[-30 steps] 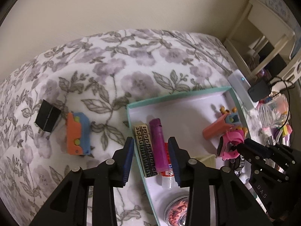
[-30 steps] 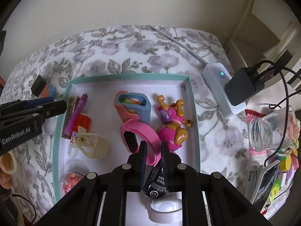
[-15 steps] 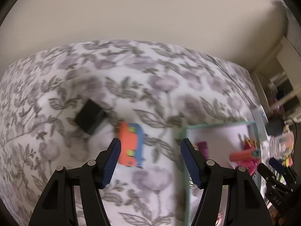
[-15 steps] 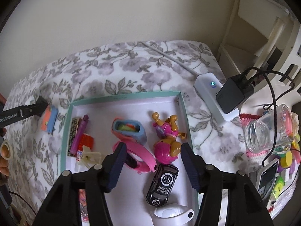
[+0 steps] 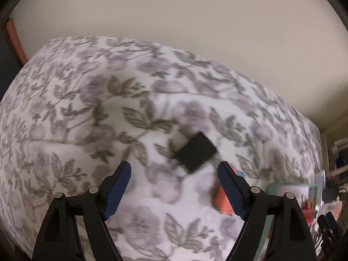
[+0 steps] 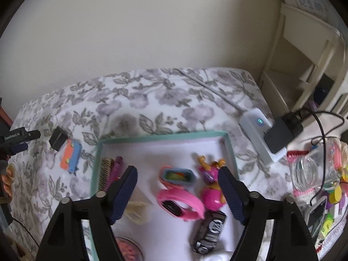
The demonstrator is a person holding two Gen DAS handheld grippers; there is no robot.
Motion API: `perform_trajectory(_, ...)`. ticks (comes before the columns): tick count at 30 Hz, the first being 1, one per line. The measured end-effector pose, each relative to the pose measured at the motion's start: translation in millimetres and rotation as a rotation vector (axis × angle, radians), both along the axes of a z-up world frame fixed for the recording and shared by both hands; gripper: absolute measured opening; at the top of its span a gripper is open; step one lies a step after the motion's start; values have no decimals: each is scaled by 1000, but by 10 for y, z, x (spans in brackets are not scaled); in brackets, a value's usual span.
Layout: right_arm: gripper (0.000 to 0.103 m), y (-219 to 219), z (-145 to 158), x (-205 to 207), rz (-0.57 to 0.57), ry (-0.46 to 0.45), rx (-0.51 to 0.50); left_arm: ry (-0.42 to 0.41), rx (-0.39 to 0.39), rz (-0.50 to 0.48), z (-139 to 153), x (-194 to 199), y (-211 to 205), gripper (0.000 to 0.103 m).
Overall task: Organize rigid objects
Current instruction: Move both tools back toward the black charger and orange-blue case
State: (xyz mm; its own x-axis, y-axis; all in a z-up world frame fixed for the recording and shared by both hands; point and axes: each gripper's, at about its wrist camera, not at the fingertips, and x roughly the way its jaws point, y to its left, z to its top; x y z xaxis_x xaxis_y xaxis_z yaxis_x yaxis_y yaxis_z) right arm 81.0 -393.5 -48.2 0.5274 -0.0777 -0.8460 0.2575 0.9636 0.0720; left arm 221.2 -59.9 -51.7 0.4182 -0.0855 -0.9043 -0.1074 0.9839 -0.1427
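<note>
A teal-rimmed tray (image 6: 165,136) on a floral cloth holds a pink watch (image 6: 180,204), a black toy car (image 6: 208,232), a pink and orange toy figure (image 6: 212,187) and an orange and blue case (image 6: 178,175). My right gripper (image 6: 177,193) is open and empty above the tray. My left gripper (image 5: 174,187) is open and empty, just short of a black cube (image 5: 195,151) on the cloth. An orange and blue toy (image 5: 224,198) lies behind its right finger. The cube (image 6: 57,141) and the toy (image 6: 70,155) also show left of the tray in the right wrist view.
A white power strip (image 6: 261,134) with a black plug (image 6: 282,132) lies right of the tray. A glass jar (image 6: 313,171) and small coloured items crowd the far right. A wall stands behind the cloth. A cream shelf (image 6: 304,50) is at the back right.
My left gripper has swung left from the tray to the black cube. My right gripper opened, left the black toy car in the tray and pulled back up.
</note>
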Motion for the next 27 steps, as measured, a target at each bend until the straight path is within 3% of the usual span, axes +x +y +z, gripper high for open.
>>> perform_trajectory(2, 85, 101, 13, 55, 14, -13, -5, -3, -5, 25, -24, 16, 116, 86)
perform_trajectory(4, 87, 239, 17, 127, 37, -24, -4, -6, 0, 50, -39, 23, 223, 99)
perform_trajectory(5, 88, 284, 23, 153, 44, -27, -1, -12, 4, 61, -42, 31, 262, 99)
perform_trajectory(15, 91, 995, 50, 625, 143, -60, 20, -31, 8, 110, -44, 59, 538, 99)
perform_trajectory(27, 91, 1668, -114, 1015, 234, -23, 38, -28, 7, 58, -135, 119, 487, 99)
